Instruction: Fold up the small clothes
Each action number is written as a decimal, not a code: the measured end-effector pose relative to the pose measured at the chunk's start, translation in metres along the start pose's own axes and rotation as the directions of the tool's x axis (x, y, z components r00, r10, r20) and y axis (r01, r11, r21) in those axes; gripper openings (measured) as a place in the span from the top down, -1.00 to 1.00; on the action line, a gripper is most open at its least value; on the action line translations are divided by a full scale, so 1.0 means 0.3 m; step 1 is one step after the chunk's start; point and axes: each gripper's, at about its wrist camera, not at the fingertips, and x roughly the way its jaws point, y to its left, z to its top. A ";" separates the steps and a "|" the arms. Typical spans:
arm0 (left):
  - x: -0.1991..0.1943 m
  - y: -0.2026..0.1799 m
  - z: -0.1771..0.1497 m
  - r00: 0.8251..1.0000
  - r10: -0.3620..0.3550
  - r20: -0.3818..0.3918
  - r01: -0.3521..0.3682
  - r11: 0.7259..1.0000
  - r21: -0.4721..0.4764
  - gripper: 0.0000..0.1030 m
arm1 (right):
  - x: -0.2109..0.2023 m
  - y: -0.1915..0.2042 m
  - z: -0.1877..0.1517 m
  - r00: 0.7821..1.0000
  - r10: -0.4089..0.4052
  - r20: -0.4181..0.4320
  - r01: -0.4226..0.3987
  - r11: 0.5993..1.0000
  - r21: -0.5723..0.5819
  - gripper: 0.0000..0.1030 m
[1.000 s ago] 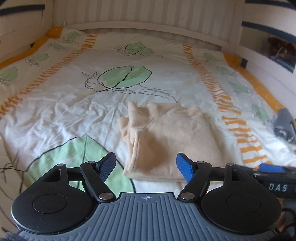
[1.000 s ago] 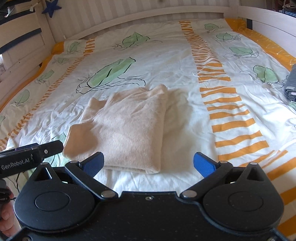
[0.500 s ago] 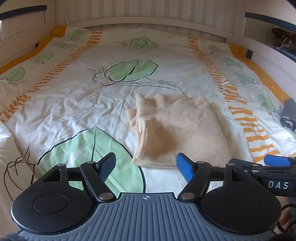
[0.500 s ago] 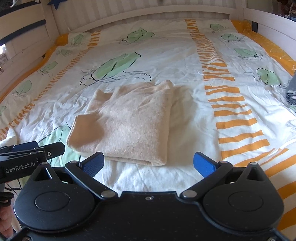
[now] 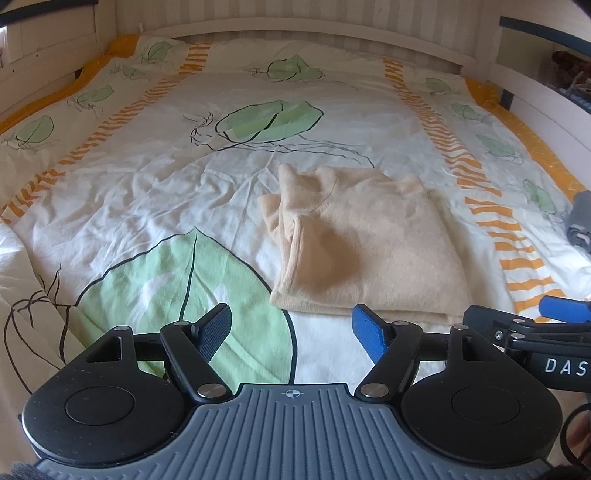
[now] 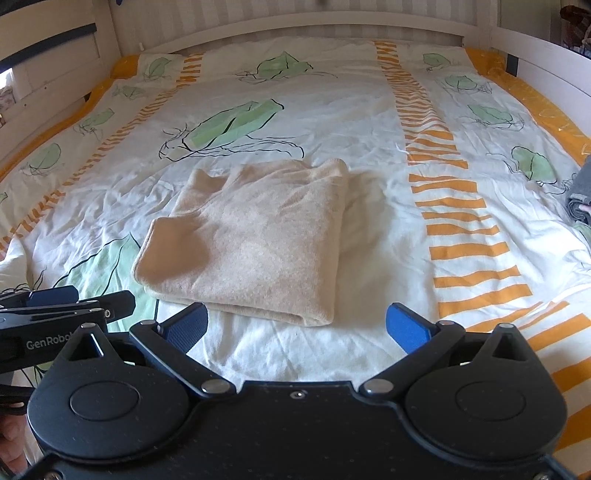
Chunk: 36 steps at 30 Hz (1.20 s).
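A beige fleece garment (image 5: 365, 243) (image 6: 258, 240) lies folded into a rough rectangle on the bed cover, its near edge toward me. My left gripper (image 5: 291, 328) hangs open just short of the garment's near left corner, nothing between its blue pads. My right gripper (image 6: 295, 323) is open too, wide, poised in front of the garment's near right corner without touching it. Each gripper shows at the edge of the other's view: the right gripper (image 5: 532, 325) at lower right of the left wrist view, the left gripper (image 6: 66, 302) at lower left of the right wrist view.
The bed cover (image 5: 147, 192) is white with green leaves and orange stripes, rumpled around the garment. A white wooden bed frame (image 6: 295, 26) rings the mattress. A grey folded cloth (image 6: 580, 195) lies at the right edge.
Both views have drawn back and tilted up a little, so the garment sits slightly farther from the fingertips. The garment itself has not moved. Both grippers stay open.
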 end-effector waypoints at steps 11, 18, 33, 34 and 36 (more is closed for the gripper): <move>0.014 0.003 -0.003 1.000 -0.009 -0.024 0.008 1.000 -0.023 -0.38 | 0.009 0.012 -0.002 1.000 0.012 -0.008 -0.013 1.000 -0.003 -0.99; 0.026 -0.003 -0.002 0.999 -0.008 -0.041 0.007 1.000 -0.027 -0.38 | 0.012 0.006 -0.004 1.000 0.012 -0.011 -0.012 1.000 0.012 -0.99; 0.036 -0.003 -0.009 0.998 -0.011 -0.061 0.009 1.000 -0.030 -0.38 | 0.018 0.005 -0.005 1.000 0.016 -0.016 -0.016 1.000 0.014 -0.99; 0.036 -0.004 -0.009 0.998 -0.010 -0.061 0.009 1.000 -0.030 -0.38 | 0.020 0.005 -0.006 1.000 0.016 -0.017 -0.016 1.000 0.014 -0.99; 0.036 -0.003 -0.009 0.998 -0.012 -0.062 0.010 0.999 -0.031 -0.38 | 0.019 0.006 -0.006 1.000 0.015 -0.016 -0.015 1.000 0.015 -0.99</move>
